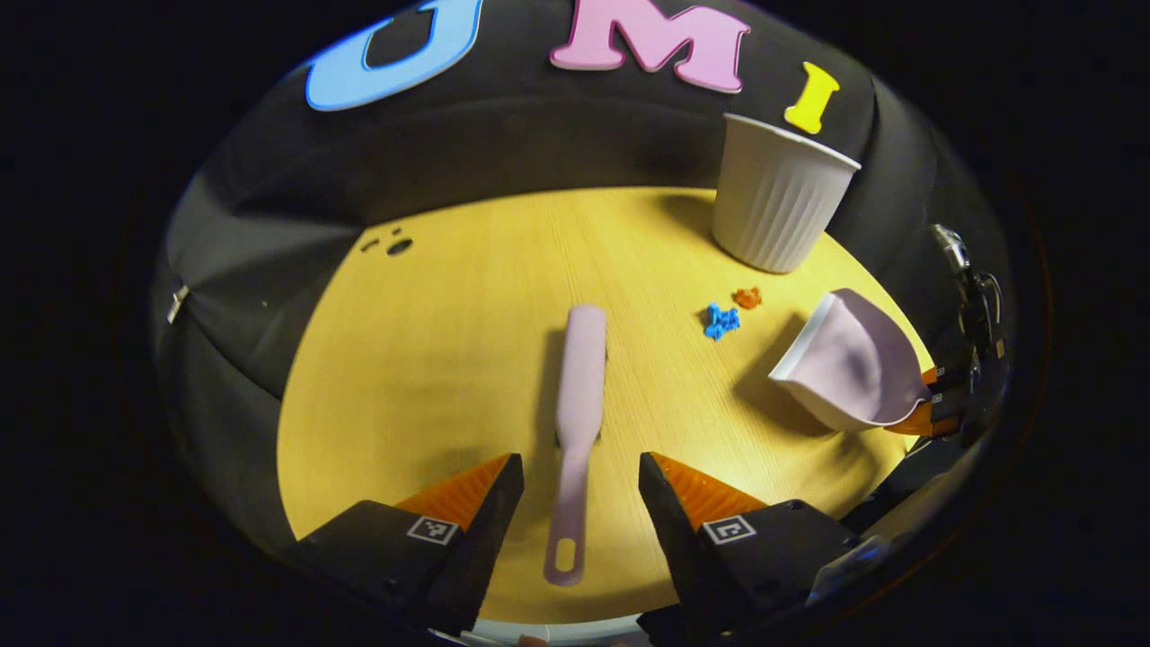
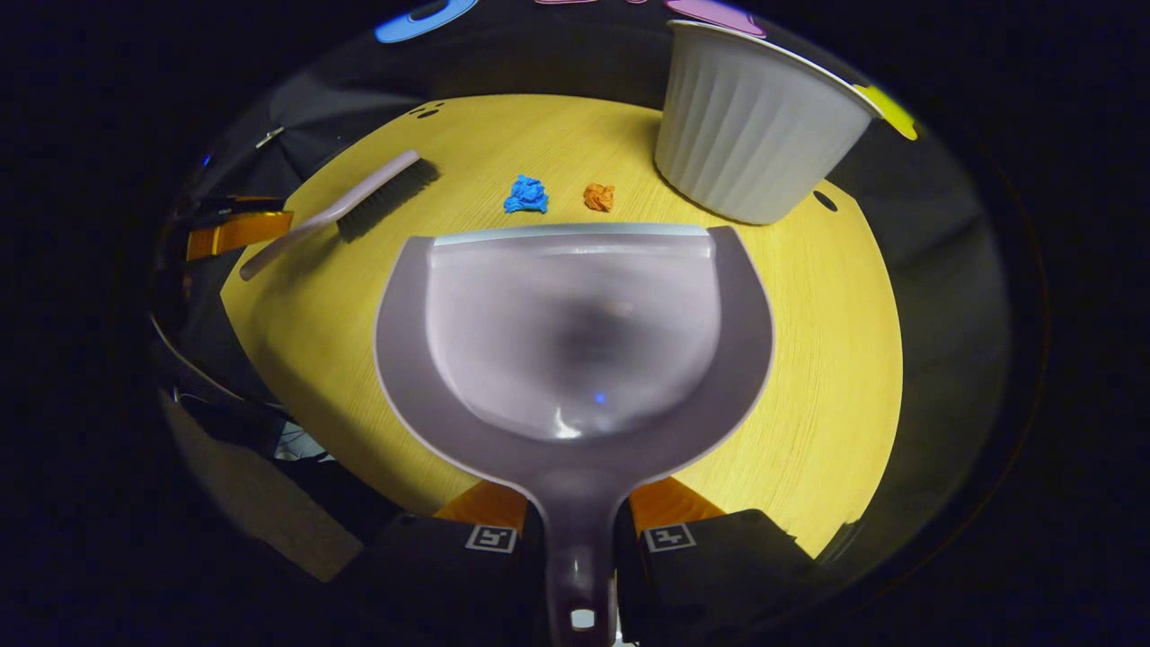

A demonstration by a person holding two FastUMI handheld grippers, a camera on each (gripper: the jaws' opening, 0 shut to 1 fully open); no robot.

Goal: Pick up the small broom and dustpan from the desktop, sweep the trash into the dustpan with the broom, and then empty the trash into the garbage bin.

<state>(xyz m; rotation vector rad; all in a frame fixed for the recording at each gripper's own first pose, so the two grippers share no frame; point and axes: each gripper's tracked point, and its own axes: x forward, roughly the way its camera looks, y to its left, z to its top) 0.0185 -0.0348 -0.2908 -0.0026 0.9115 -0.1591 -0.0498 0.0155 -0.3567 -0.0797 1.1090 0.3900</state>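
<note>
Left gripper (image 1: pixel 580 485) spread wide, its fingers either side of the smooth lilac broom (image 1: pixel 577 422) lying flat on the yellow wood-grain desktop (image 1: pixel 431 359).
Right gripper (image 2: pixel 577 521) clamps the glossy, scoop-shaped dustpan (image 2: pixel 575 341) by its handle, before crumpled blue trash (image 2: pixel 526 194), orange trash (image 2: pixel 598 197) and the ribbed white bin (image 2: pixel 750 135).

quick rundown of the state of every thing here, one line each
broom: lying flat on the table, not gripped
left gripper: open, fingers either side of the broom handle
dustpan: held by its handle, empty
right gripper: shut on the dustpan handle
blue scrap: crumpled, loose on the table, unswept
orange scrap: crumpled, loose beside the blue one
garbage bin: upright on the table, inside hidden
</note>
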